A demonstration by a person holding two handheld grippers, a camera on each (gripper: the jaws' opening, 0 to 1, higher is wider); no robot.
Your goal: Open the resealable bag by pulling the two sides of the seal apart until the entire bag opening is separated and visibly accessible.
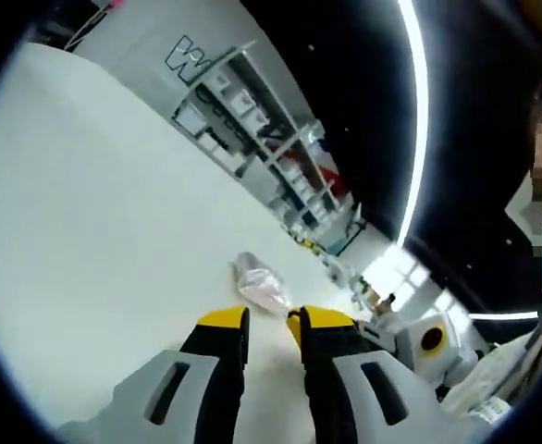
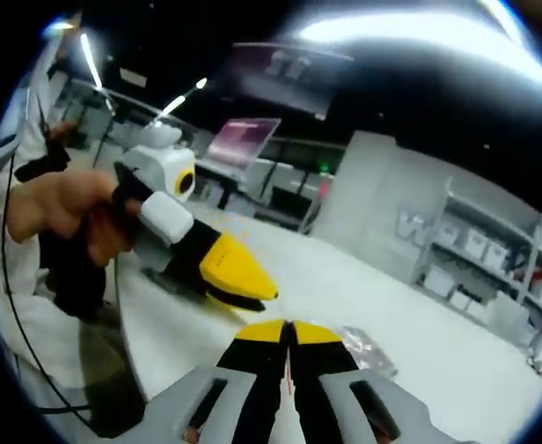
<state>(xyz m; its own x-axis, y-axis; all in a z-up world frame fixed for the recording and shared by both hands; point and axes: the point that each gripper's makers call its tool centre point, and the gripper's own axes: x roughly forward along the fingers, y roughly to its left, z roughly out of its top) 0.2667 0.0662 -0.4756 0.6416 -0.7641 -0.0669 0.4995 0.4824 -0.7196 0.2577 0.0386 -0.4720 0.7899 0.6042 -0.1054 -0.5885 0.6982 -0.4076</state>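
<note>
**benchtop_rat:** Two grippers, one bag, and nobody's touching it yet. From the left gripper view, the resealable bag (image 1: 257,286) is lying flat on the white table (image 1: 95,231), just past the yellow tips of the left gripper (image 1: 271,324). It looks clear, crinkly, maybe a pinkish tint, and I can't make out the seal line at all.

**zip_fiddler:** What are the left jaws doing? Pinching anything?

**benchtop_rat:** Nope. They stand a little apart, with a strip of bare table showing between them. Nothing in the gap.

**zip_fiddler:** And the other one?

**benchtop_rat:** In the right gripper view, the right gripper (image 2: 288,330) has its yellow tips pressed together, just a thin dark seam between them, nothing caught in there. The bag (image 2: 368,350) sits on the table (image 2: 363,277) just beside those tips, off to the right side of the picture, partly hidden behind the jaw.

**zip_fiddler:** Can you see the left one from there too?

**benchtop_rat:** Yeah, it comes in from the left, held in a hand (image 2: 63,208) above the table, yellow beak pointing toward the bag but clear of it. Cable trailing down below the hand.

**zip_fiddler:** Background?

**benchtop_rat:** Shelving (image 1: 271,139) full of white bins along the wall, plus a laptop (image 2: 243,139) with a pinkish screen at the far end of the table.
</note>
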